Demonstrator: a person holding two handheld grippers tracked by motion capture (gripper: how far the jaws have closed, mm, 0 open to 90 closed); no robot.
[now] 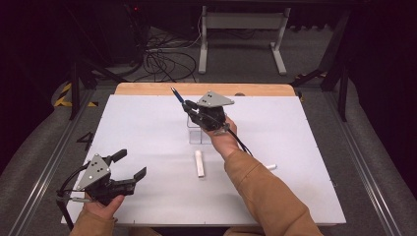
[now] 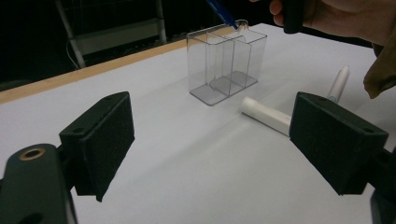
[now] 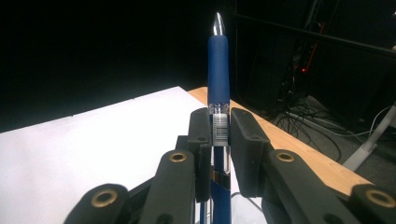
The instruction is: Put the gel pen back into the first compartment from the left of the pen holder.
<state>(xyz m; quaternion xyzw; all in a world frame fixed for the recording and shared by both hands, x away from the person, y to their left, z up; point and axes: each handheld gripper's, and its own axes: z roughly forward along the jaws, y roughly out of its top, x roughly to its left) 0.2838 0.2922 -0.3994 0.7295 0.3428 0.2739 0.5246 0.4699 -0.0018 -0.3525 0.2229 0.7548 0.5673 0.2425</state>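
Note:
My right gripper point(image 1: 191, 105) is raised over the middle of the white table, shut on a blue pen point(image 3: 218, 79) whose silver tip points up and away. Just below it stands a clear plastic holder point(image 2: 226, 63) with divided compartments; the pen's blue end point(image 2: 222, 11) hovers over its rim. A white marker point(image 1: 198, 163) lies flat in front of the holder, and the left gripper view has it point(image 2: 266, 115) as well. My left gripper point(image 1: 132, 164) rests near the table's front left corner, open with nothing between its pads point(image 2: 105, 140).
A second white pen point(image 2: 338, 83) lies to the right, beside the brown sleeve point(image 1: 265, 189). The white board point(image 1: 147, 128) ends in a wooden strip point(image 1: 147, 89) at the far edge. Cables and a white stand frame point(image 1: 241, 34) sit on the floor beyond.

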